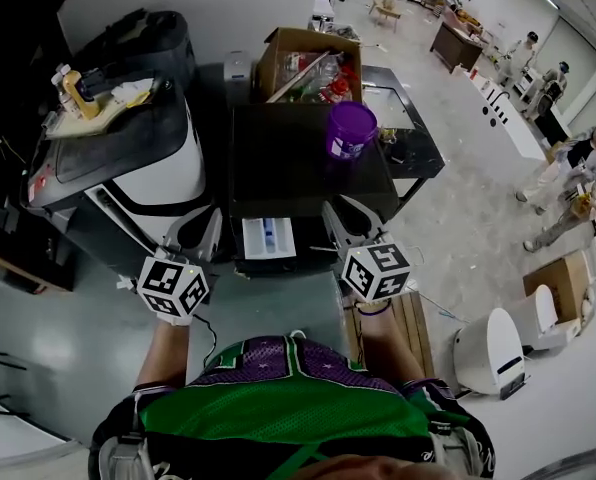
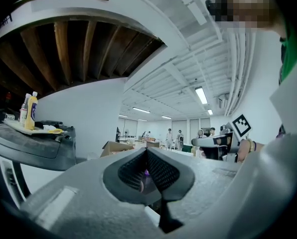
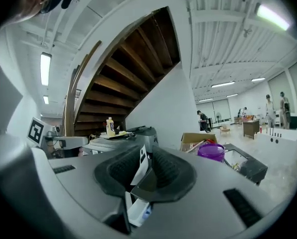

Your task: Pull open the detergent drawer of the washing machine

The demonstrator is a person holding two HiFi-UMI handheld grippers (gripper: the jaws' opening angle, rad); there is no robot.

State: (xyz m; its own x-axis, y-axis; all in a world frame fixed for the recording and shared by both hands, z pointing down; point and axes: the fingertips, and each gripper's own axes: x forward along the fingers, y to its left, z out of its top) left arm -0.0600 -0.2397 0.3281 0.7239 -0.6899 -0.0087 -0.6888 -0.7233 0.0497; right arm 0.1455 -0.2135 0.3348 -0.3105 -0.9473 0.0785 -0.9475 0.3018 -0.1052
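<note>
Left of the black-topped washing machine (image 1: 288, 168) stands a white rounded appliance with a dark lid (image 1: 128, 148), with a yellow bottle (image 1: 78, 96) on top of it. The left tongs (image 1: 194, 232) hover at the washing machine's front left corner, pads pressed together with nothing between them. The white plastic detergent drawer (image 1: 268, 238) juts out of the washing machine's front, left of centre, already pulled open with its compartments showing. The right tongs (image 1: 350, 220) hang by the washing machine's front right, apart from the drawer, partly spread and empty. A purple plastic tub (image 1: 350, 128) sits on the washing machine's top, toward its right rear.
</note>
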